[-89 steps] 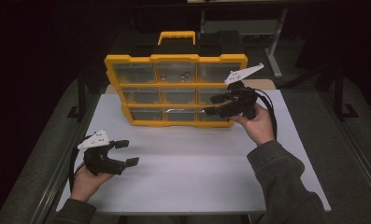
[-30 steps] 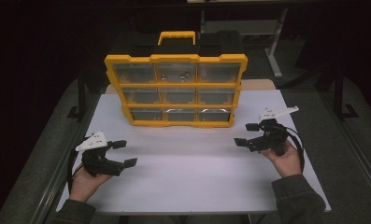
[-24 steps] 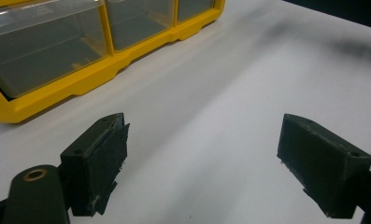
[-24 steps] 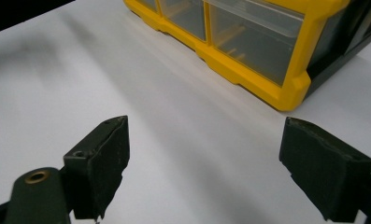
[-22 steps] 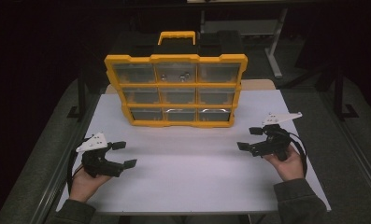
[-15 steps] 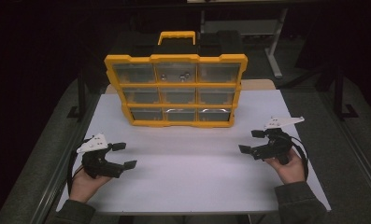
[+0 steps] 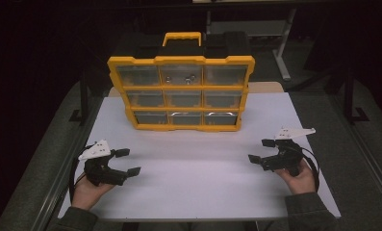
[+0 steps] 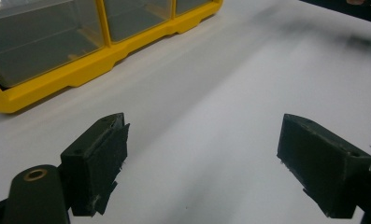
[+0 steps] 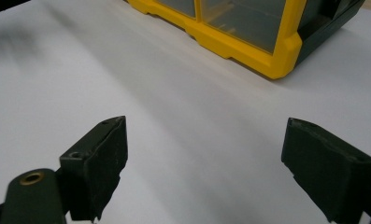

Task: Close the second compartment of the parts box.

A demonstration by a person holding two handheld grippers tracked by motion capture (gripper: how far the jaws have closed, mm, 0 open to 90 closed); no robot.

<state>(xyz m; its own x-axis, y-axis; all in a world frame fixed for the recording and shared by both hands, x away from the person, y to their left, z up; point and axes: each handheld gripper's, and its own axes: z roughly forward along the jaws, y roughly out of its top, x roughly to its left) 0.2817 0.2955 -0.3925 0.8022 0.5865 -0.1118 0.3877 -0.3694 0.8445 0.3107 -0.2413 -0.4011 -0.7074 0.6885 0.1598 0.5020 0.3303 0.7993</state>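
At 12 o'clock on the white table, yellow drawer organizer stands upright, drawers shut. Left gripper at 8, right gripper at 4, both jaws spread, empty. Risk: pulling a drawer one-handed likely drags the unbraced organizer.

Count: one yellow organizer case with nine clear-fronted drawers in three rows of three and one handle, two tongs (left tongs, right tongs), two hands, one white counter.
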